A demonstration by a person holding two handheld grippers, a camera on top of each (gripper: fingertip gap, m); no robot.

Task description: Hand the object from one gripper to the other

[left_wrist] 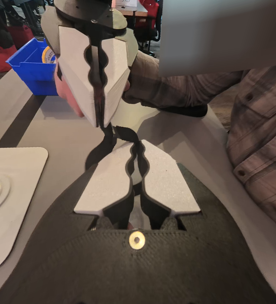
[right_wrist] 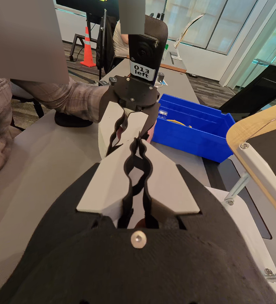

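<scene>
Left wrist view: black strap (left_wrist: 127, 135) at 12 o'clock, pinched by left gripper (left_wrist: 138, 144) and by right gripper (left_wrist: 101, 124), both clamped. Mid-handover; next, one side probably needs to release

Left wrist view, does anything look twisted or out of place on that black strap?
Yes. The black strap is twisted in the short stretch between the right gripper and the left gripper, which both appear to pinch it. A slack loop also sags below the right gripper. Nothing looks damaged.
</scene>
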